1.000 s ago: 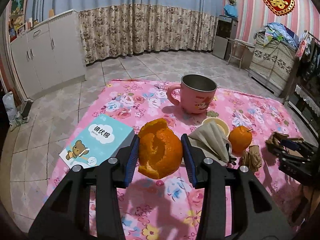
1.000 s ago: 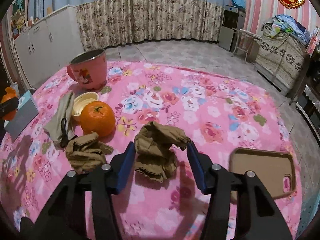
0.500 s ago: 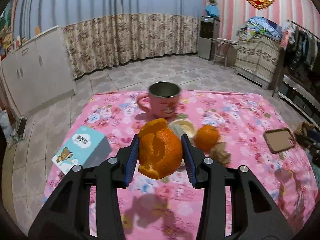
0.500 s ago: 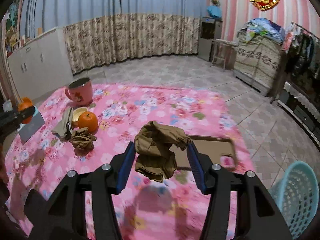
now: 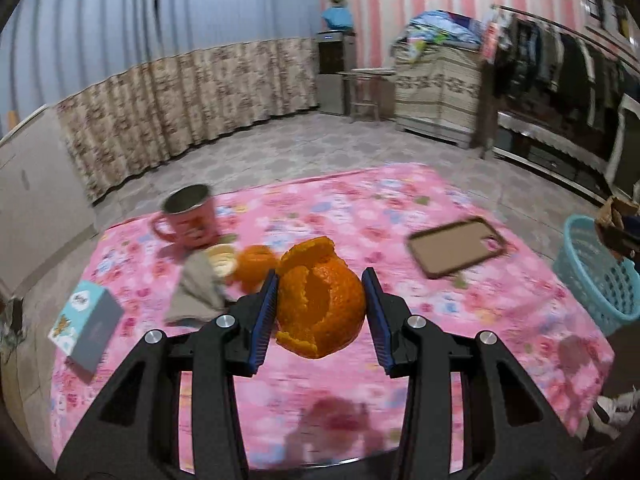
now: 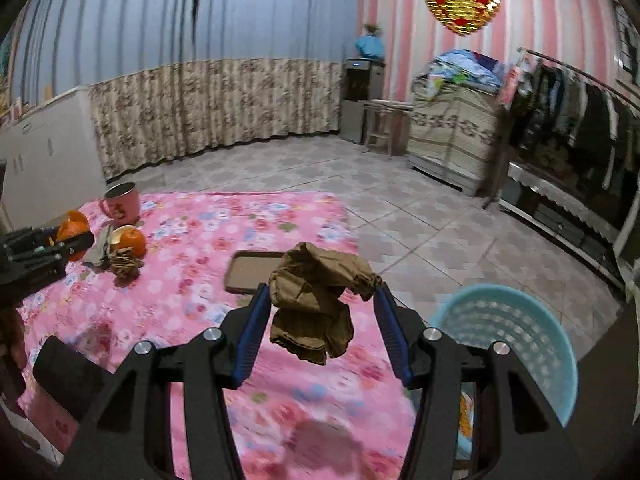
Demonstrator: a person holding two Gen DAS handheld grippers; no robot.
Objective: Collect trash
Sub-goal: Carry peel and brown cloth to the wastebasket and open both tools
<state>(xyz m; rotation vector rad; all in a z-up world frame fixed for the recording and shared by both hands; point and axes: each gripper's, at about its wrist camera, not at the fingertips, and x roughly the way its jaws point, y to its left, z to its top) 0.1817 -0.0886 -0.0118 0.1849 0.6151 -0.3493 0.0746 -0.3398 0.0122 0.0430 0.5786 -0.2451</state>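
Left gripper [image 5: 320, 312] clamps torn orange peel [image 5: 320, 312]; right gripper [image 6: 320, 316] clamps crumpled brown paper [image 6: 316, 300], table's right edge beside round teal plastic basket [image 6: 516, 328].

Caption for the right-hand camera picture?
Right gripper carries crumpled brown paper toward the blue basket.

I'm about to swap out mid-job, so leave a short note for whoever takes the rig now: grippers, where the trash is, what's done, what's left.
Left gripper: shut on an orange peel, held above the pink floral tablecloth.
Right gripper: shut on a crumpled brown paper wad, near the table's edge beside the blue basket.
Done: both pieces lifted; nothing dropped in yet from this pair.
Left: release both into the basket, then fetch the second brown wad beside the whole orange. The mug, tissue box and phone case look like keepers.
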